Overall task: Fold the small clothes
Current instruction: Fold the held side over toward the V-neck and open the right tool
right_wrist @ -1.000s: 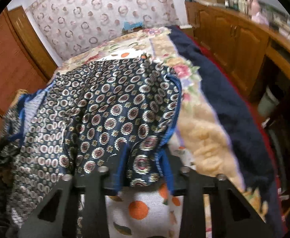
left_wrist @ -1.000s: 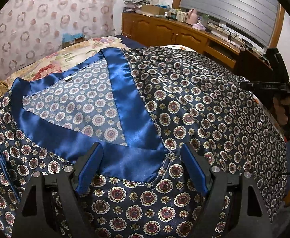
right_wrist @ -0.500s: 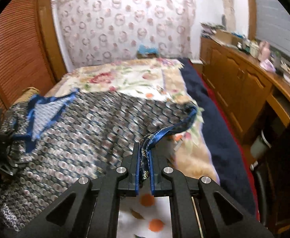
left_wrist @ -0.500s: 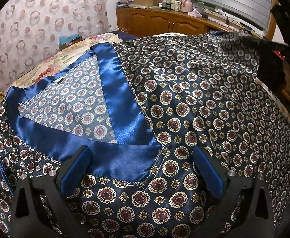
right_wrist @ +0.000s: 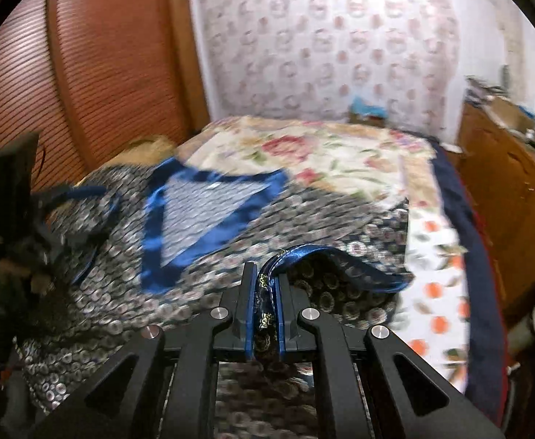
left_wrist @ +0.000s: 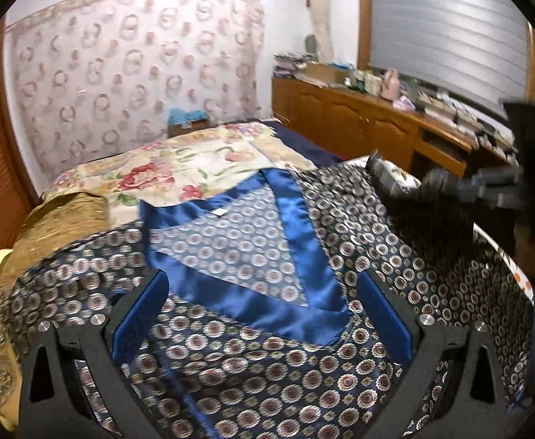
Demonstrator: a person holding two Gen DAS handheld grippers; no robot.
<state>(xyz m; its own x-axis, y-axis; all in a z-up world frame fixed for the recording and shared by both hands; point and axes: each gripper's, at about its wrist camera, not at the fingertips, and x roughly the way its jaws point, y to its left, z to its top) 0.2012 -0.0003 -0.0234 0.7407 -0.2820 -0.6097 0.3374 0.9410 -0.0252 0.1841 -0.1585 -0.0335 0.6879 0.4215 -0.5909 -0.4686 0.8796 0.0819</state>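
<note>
Bare bed (right_wrist: 340, 153) beyond shirt (left_wrist: 377, 256) gives passing room; wooden cabinet (right_wrist: 516, 197) blocks right, slatted door (right_wrist: 95, 73) left.

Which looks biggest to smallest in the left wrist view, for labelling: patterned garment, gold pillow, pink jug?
1. patterned garment, filling the lower frame
2. gold pillow
3. pink jug, though it sits far back, so distance shrinks it.

Left gripper (left_wrist: 263, 314) now spread wider and raised off the top (left_wrist: 377, 256); right gripper (right_wrist: 263, 303) now clamps its trimmed edge.
</note>
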